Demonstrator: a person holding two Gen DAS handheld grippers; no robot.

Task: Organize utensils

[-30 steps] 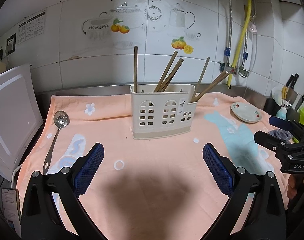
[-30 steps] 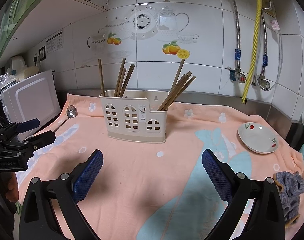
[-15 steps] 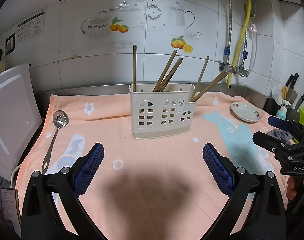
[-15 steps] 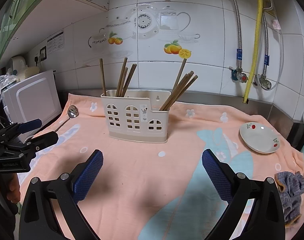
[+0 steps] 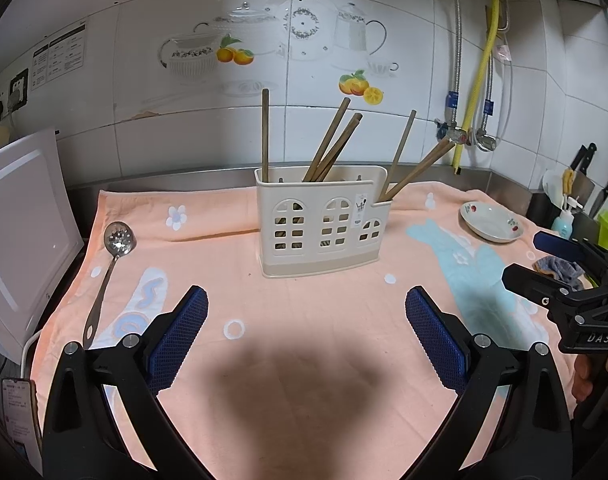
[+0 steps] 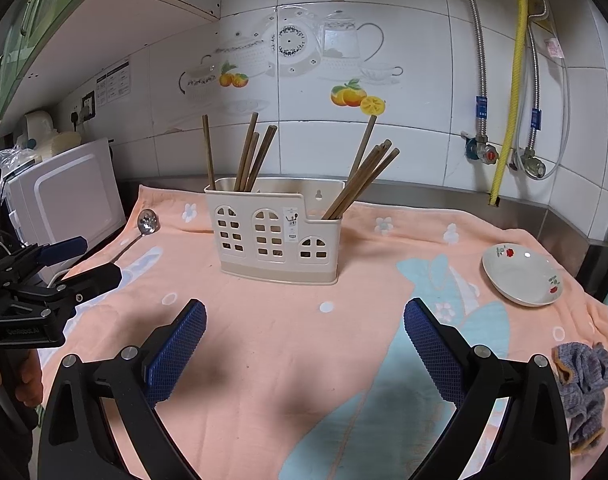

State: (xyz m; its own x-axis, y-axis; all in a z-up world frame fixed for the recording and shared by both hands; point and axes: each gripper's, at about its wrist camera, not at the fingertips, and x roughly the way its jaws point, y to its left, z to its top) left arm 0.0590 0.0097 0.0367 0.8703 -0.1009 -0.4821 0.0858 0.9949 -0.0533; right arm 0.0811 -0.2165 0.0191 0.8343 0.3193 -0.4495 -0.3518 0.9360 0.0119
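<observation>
A cream utensil holder [image 5: 320, 228] with window cut-outs stands on the peach towel [image 5: 304, 340], also in the right wrist view [image 6: 276, 236]. Several wooden chopsticks [image 5: 332, 144] stand in it, some in the taller part, some in the low right compartment [image 6: 364, 176]. A slotted metal spoon [image 5: 108, 268] lies on the towel at the left [image 6: 144, 226]. My left gripper [image 5: 304, 320] is open and empty in front of the holder. My right gripper [image 6: 304, 332] is open and empty, also in front of it.
A small white dish [image 6: 522, 276] sits on the towel at the right. A grey rag [image 6: 584, 384] lies at the right edge. A white appliance [image 5: 20, 232] stands at the left. Knives and a bottle [image 5: 568, 208] are at the far right.
Both grippers have drifted slightly; the holder sits a touch lower and more central in the views. Both stay open and empty.
</observation>
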